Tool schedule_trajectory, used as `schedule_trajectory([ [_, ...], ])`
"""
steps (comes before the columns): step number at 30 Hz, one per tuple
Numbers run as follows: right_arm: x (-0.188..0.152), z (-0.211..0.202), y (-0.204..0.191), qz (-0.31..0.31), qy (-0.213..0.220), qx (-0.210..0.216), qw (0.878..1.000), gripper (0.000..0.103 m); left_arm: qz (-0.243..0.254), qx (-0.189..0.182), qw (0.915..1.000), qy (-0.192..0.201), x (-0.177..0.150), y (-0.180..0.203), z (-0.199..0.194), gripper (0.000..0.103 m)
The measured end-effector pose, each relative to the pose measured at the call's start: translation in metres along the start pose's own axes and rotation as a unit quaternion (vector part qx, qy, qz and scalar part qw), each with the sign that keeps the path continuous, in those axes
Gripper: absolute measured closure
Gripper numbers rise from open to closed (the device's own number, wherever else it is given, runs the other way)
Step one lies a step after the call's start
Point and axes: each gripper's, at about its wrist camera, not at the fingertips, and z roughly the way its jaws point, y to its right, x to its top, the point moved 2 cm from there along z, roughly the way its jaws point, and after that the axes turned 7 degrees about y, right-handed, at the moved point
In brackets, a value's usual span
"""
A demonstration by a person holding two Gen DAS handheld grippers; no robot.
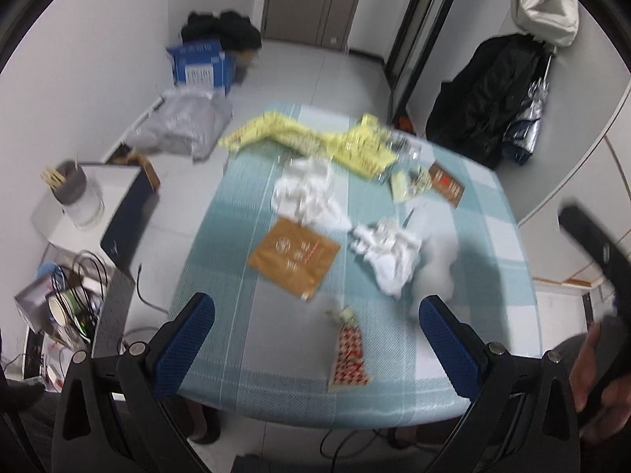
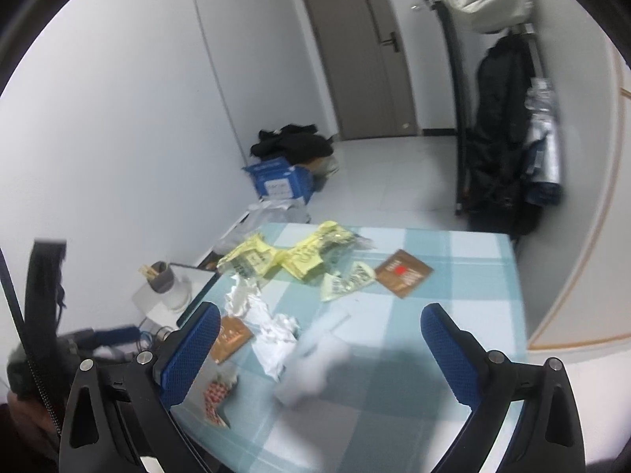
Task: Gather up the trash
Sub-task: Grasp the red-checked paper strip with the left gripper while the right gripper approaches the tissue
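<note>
Both grippers hang above the near edge of the table (image 1: 493, 244) with nothing between their blue pads: the left gripper (image 1: 317, 339) is spread wide, and the right gripper (image 2: 319, 349) likewise stands released. Nearest, just inside the left gripper's span and closer to its right finger, lies a red-patterned wrapper (image 1: 349, 354), flat and thin; it looks light and slick, so I judge it is best pinched at its raised, torn top end rather than scraped off the cloth. Between the right gripper's fingers, toward the left one, sits a blurred white lump (image 2: 311, 370) that I cannot identify. Just ahead lies crumpled white tissue (image 1: 388, 254), soft and weightless, with standing folds that should give an easy hold anywhere. Left of it, ahead of the left finger, is a flat brown paper bag (image 1: 294, 258), stiffer, probably needing a grip at a corner. Farther on come another tissue heap (image 1: 305, 193), a small brown card (image 1: 447, 184) off to the right, and yellow wrappers (image 1: 311, 138) along the far edge, crinkly and likely slippery. The right side of the cloth is bare, giving room to move; beyond the left edge a small stand holds a cup of sticks (image 1: 69, 183), close enough to mind when swinging left. No bin is visible.
</note>
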Motion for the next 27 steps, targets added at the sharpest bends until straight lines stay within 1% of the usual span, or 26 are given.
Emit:
schedule_trajectory([
  [6,0.009,0.049,-0.017,-0.007,-0.034,0.034,0.999,0.001,-0.002,-0.017,0.998,-0.06,-0.013,-0.007,0.019,0.004],
  [8,0.01,0.064,-0.02,-0.013,-0.044,0.039,0.998,0.001,0.001,-0.014,0.9972,-0.074,-0.017,-0.008,0.024,0.005],
  [10,0.01,0.075,-0.021,-0.013,-0.05,0.043,0.998,0.001,0.01,-0.016,0.9957,-0.09,-0.021,-0.006,0.031,0.009],
  [14,0.007,0.089,-0.014,-0.003,-0.061,0.043,0.997,0.001,0.03,-0.019,0.9923,-0.118,-0.028,0.001,0.041,0.02],
  [16,0.004,0.092,-0.01,0.002,-0.066,0.039,0.997,0.001,0.043,-0.01,0.9923,-0.115,-0.027,0.005,0.04,0.024],
  [18,0.002,0.094,-0.005,0.008,-0.07,0.034,0.997,0.001,0.053,-0.006,0.9921,-0.113,-0.026,0.006,0.039,0.034],
  [19,0.001,0.094,-0.002,0.012,-0.072,0.032,0.997,0.001,0.054,-0.003,0.9923,-0.112,-0.025,0.007,0.038,0.044],
  [21,-0.001,0.094,0.005,0.021,-0.073,0.027,0.997,0.001,0.054,-0.003,0.9925,-0.109,-0.025,0.006,0.037,0.071],
  [22,-0.001,0.093,0.006,0.023,-0.075,0.025,0.997,0.001,0.054,-0.006,0.9924,-0.11,-0.025,0.007,0.037,0.077],
  [23,-0.001,0.093,0.009,0.026,-0.076,0.021,0.997,0.001,0.054,-0.011,0.9921,-0.112,-0.025,0.008,0.036,0.086],
  [25,0.0,0.092,0.012,0.028,-0.076,0.018,0.997,0.001,0.052,-0.013,0.9922,-0.112,-0.025,0.008,0.037,0.086],
  [27,0.002,0.09,0.013,0.027,-0.074,0.016,0.997,0.001,0.043,-0.023,0.9927,-0.11,-0.022,0.007,0.035,0.087],
])
